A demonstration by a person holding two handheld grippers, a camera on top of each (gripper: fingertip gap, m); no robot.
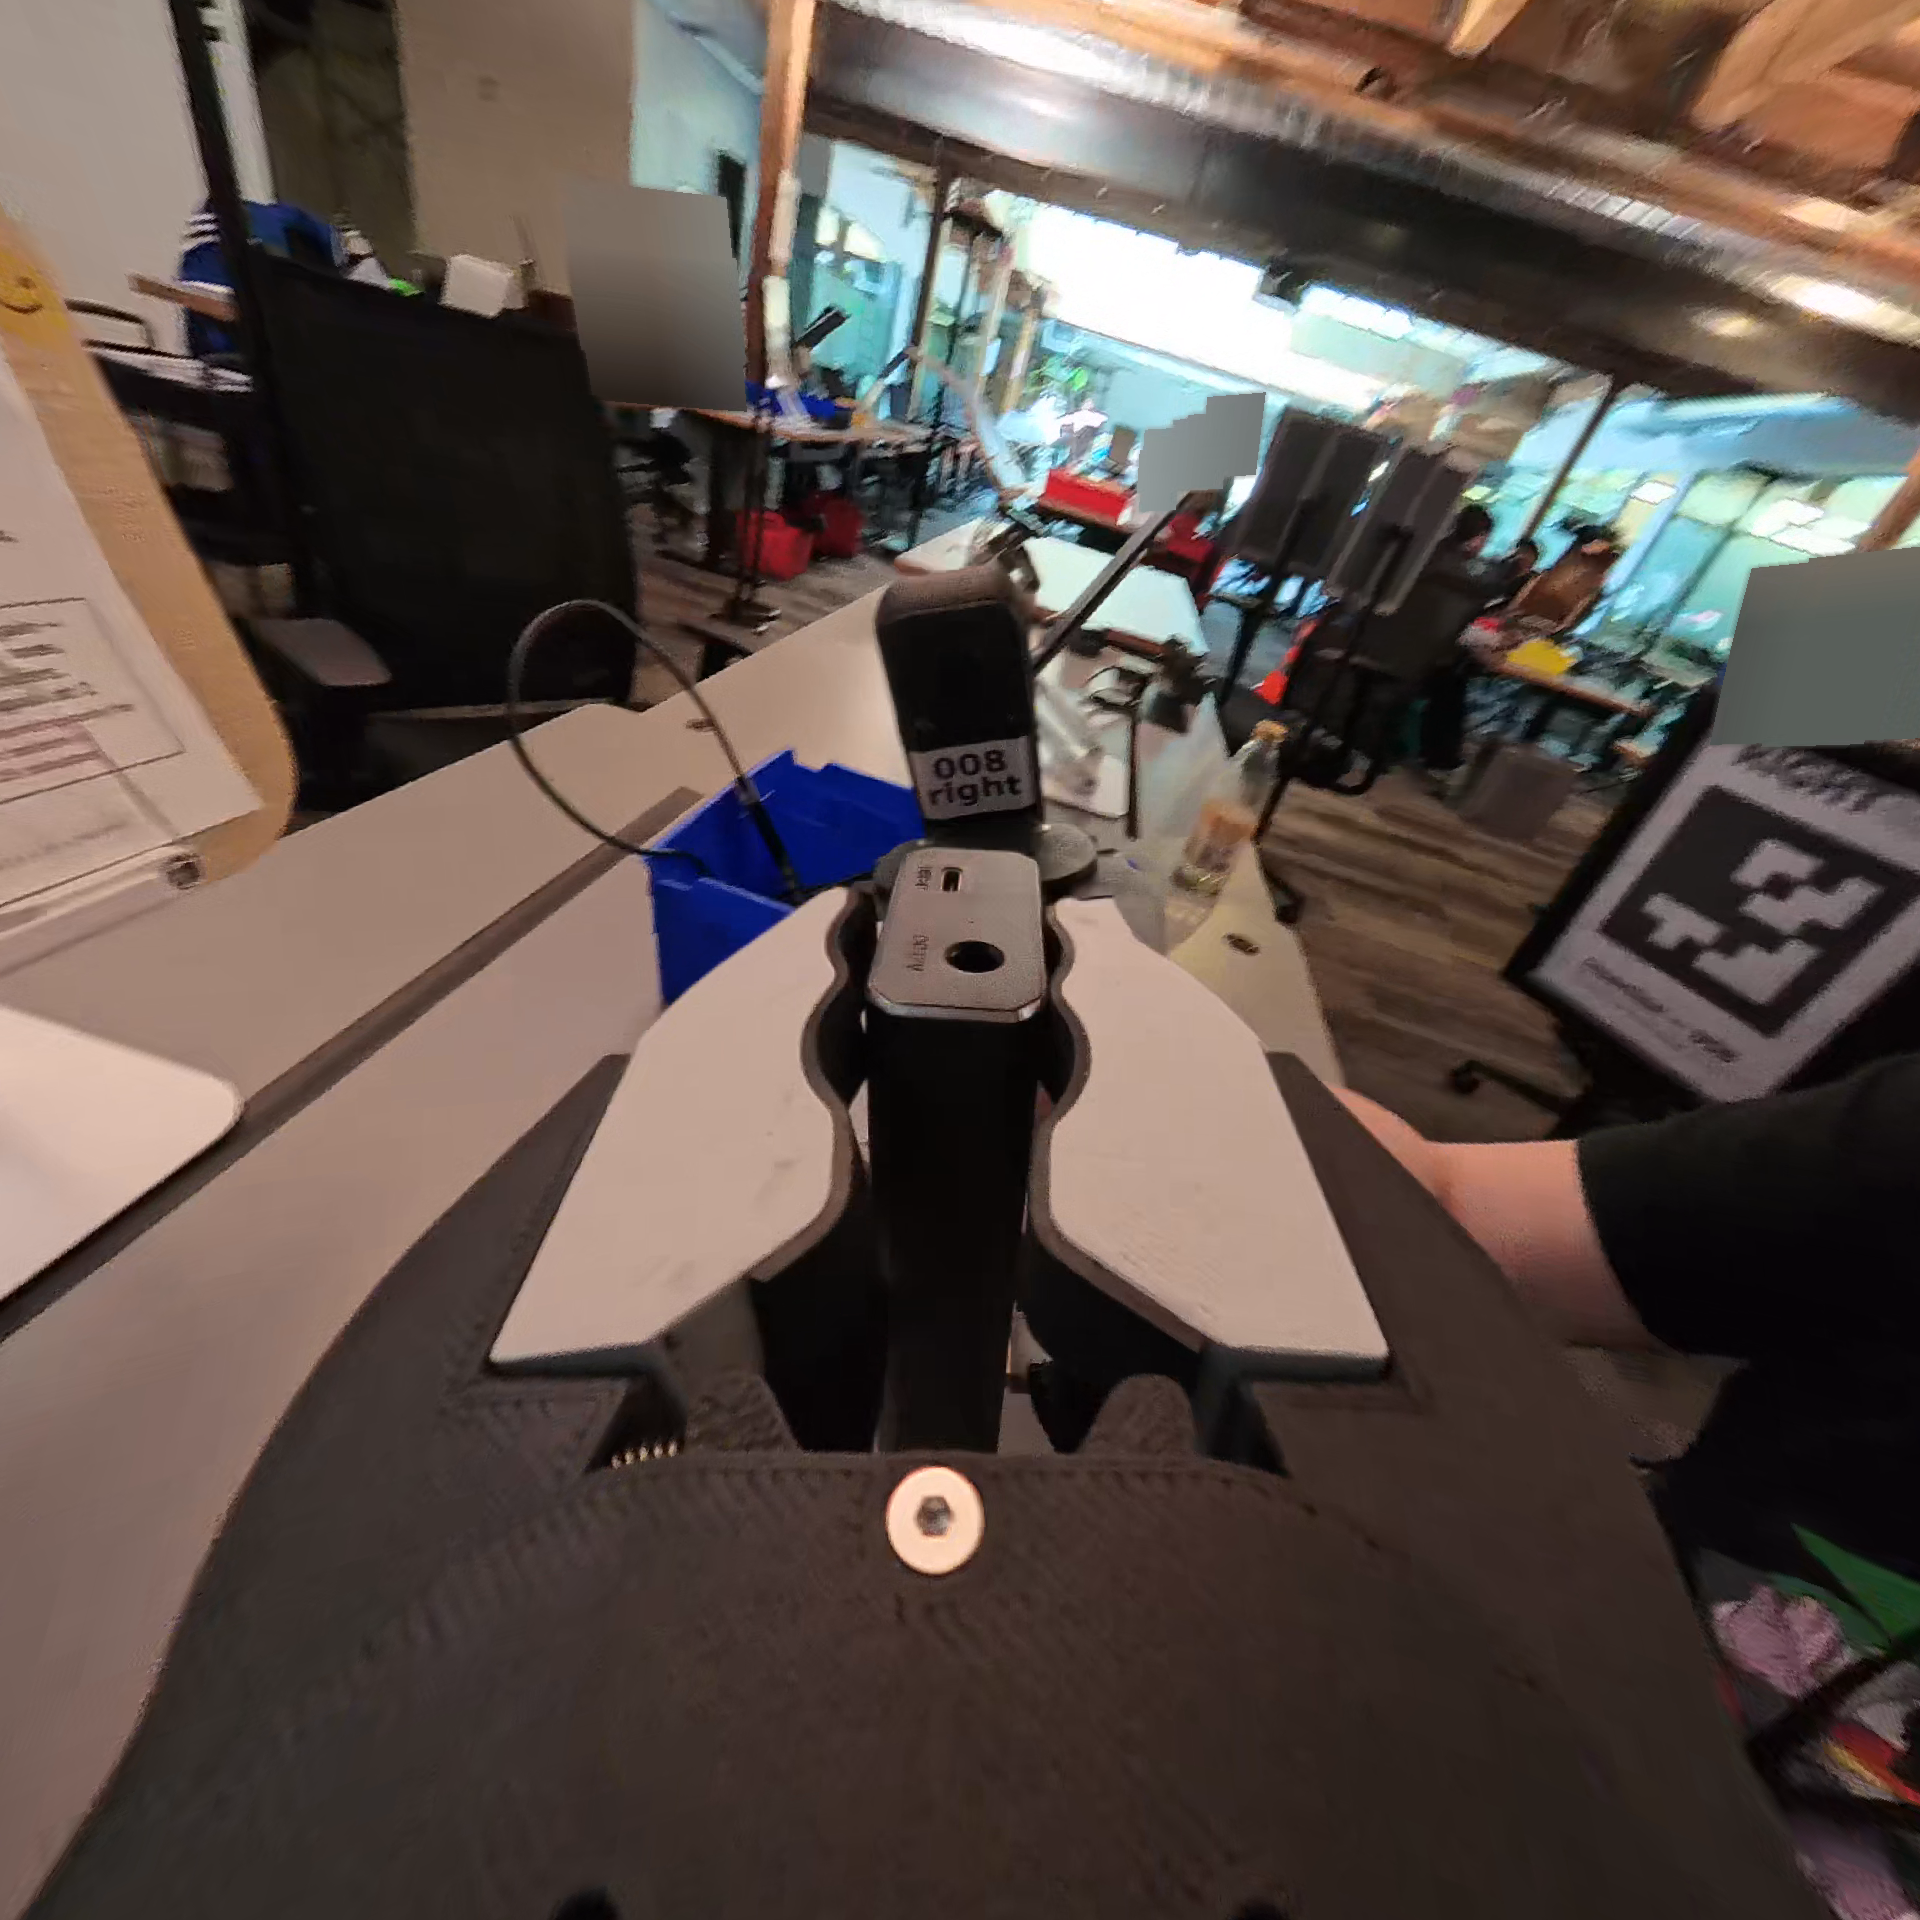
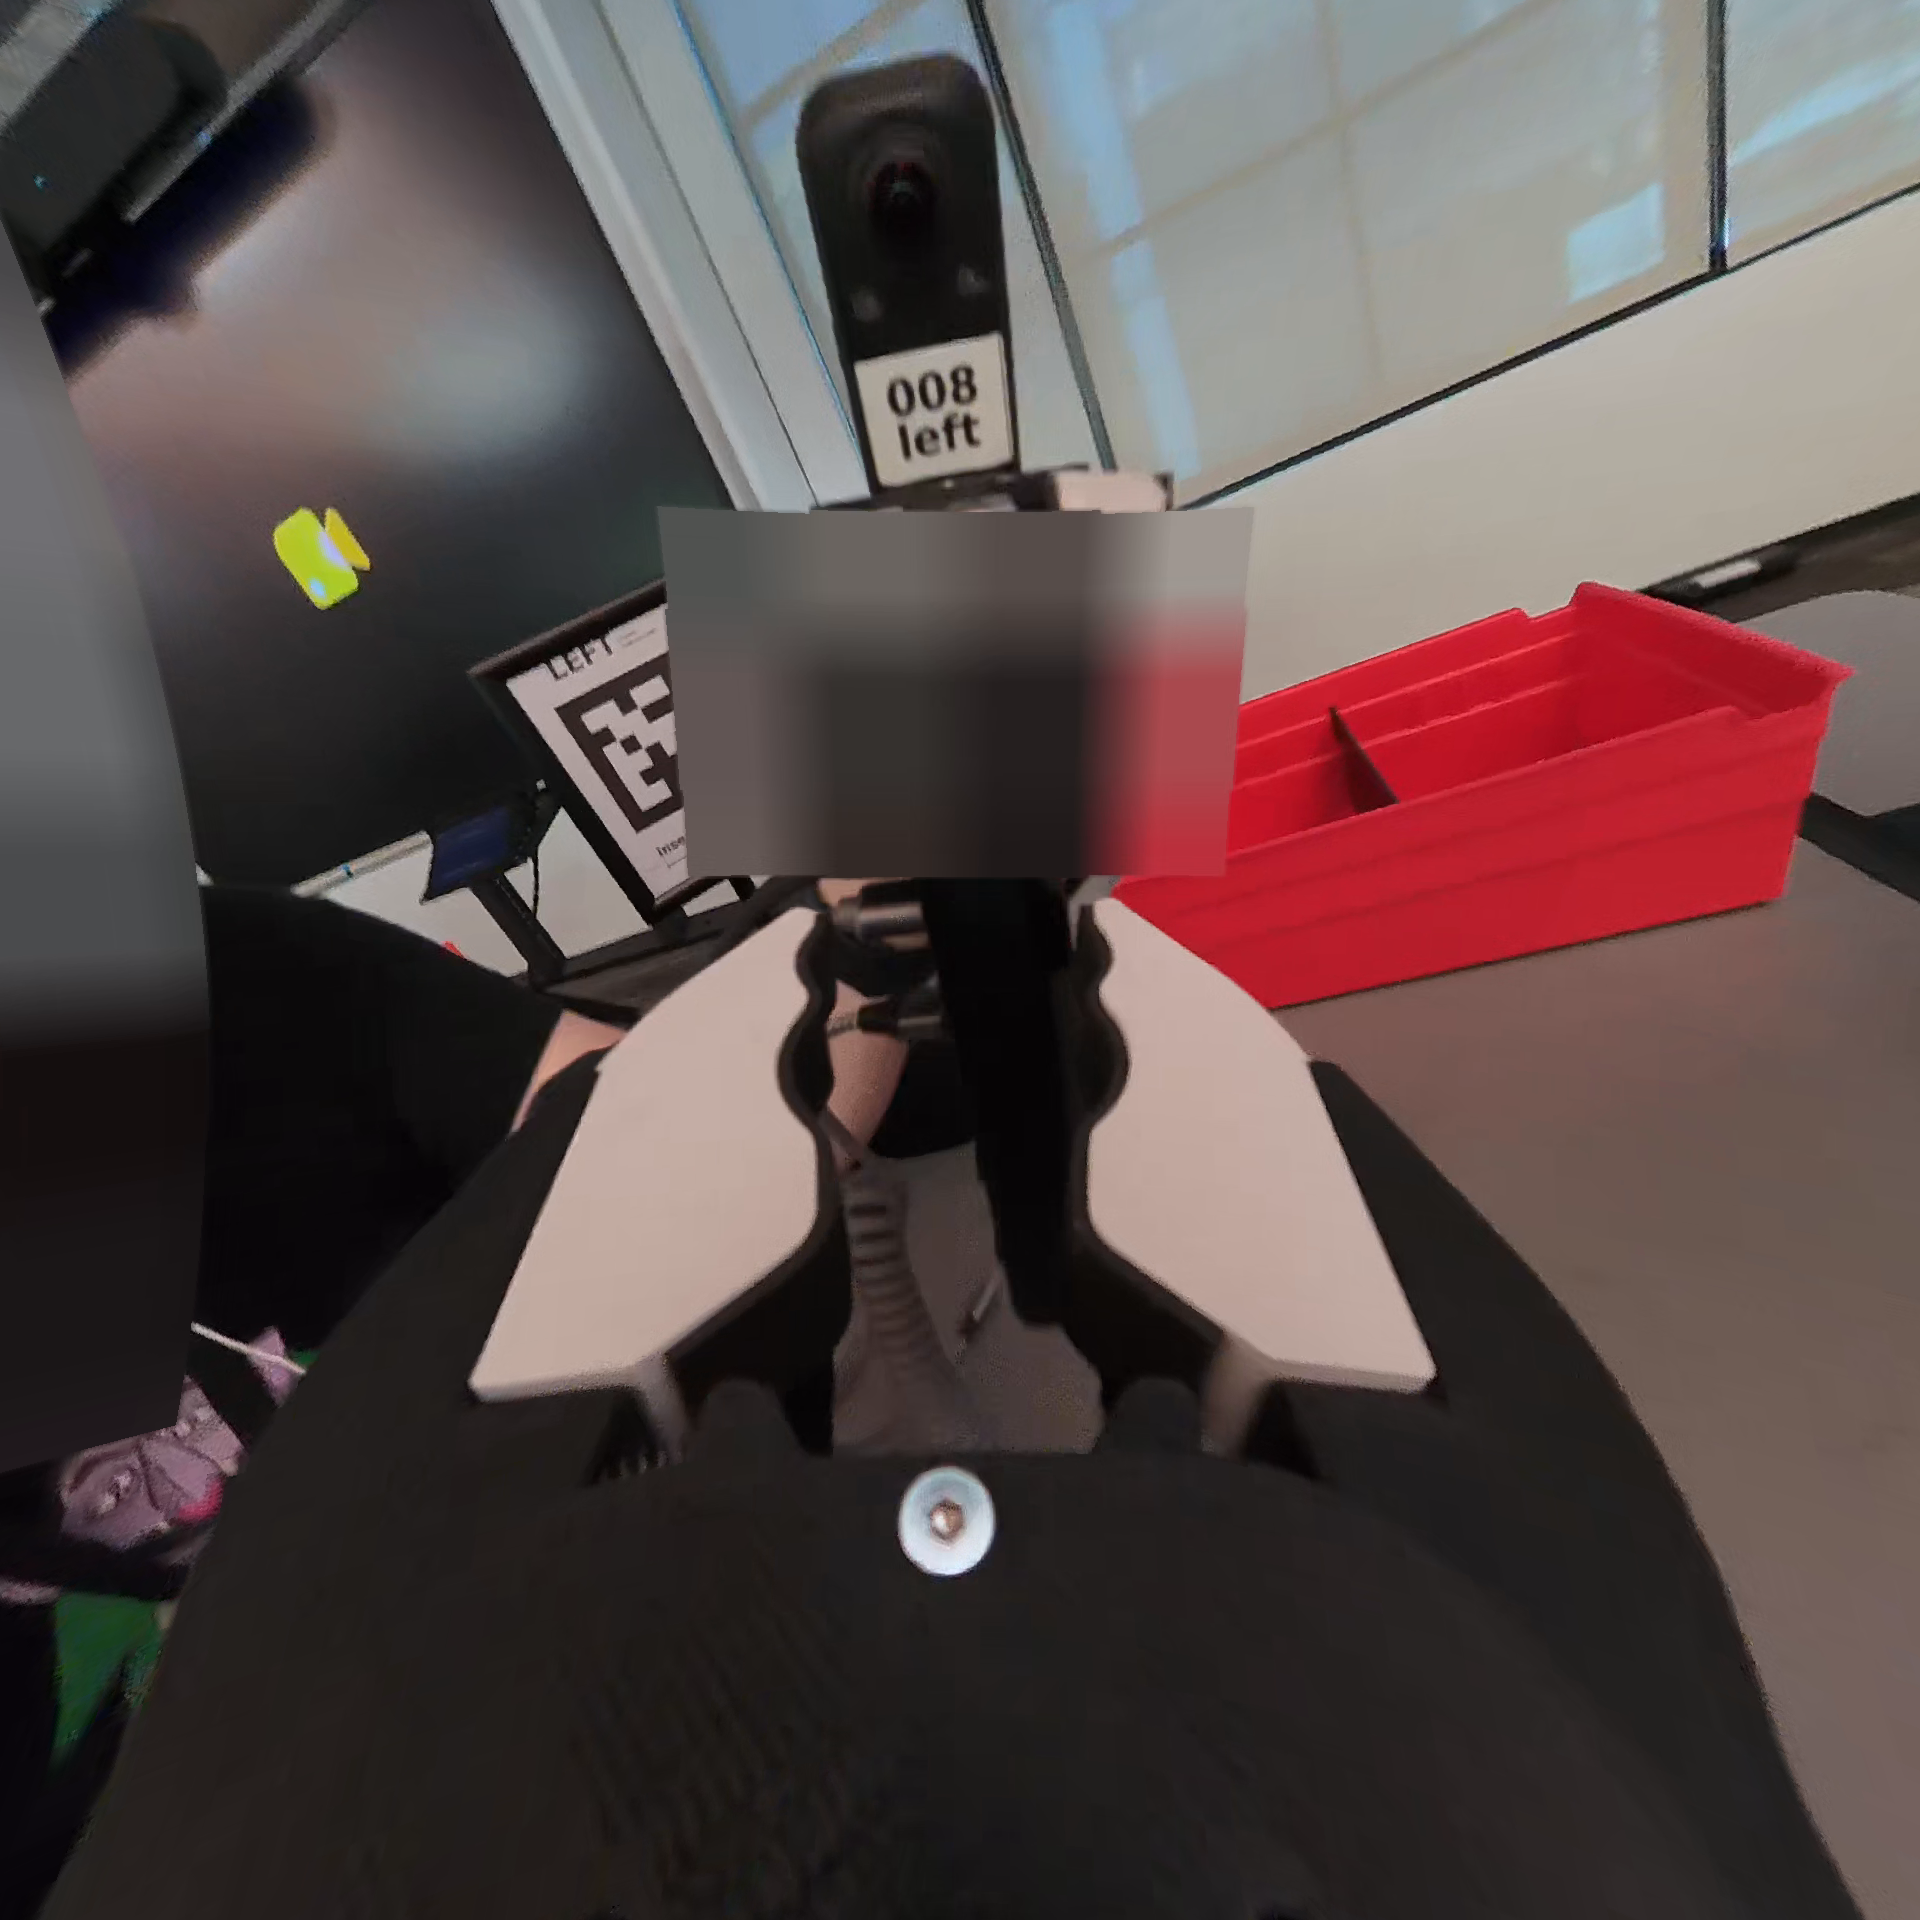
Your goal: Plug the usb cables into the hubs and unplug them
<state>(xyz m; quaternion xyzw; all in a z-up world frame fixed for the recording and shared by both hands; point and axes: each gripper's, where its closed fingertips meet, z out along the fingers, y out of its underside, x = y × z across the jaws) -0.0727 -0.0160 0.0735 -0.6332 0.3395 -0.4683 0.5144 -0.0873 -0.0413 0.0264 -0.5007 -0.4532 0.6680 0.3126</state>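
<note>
My left gripper (image 1: 954, 914) is shut on a black bar-shaped hub (image 1: 951, 1143), whose end face with a small slot and a round hole shows at the fingertips. The right gripper's camera (image 1: 961, 675) stands just behind it, and a thin black cable (image 1: 582, 748) loops at the left. In the right wrist view my right gripper (image 2: 951, 935) has its fingers part-way apart. Between them is a black bar (image 2: 1023, 1122) against the right finger, and a grey ribbed cable end (image 2: 878, 1247) against the left finger. Two small plugs (image 2: 883, 920) sit at the bar's left side. A mosaic patch hides the left gripper's body.
A blue bin (image 1: 717, 914) sits on the grey table (image 1: 364, 987) beyond my left gripper, with a bottle (image 1: 1226, 821) to its right. A red divided bin (image 2: 1558, 831) stands on the table (image 2: 1558, 1247). Marker boards (image 1: 1745, 914) (image 2: 623, 748) and a person's hand (image 1: 1455, 1174) are close. My right fingertips sit around 6 cm from my left ones.
</note>
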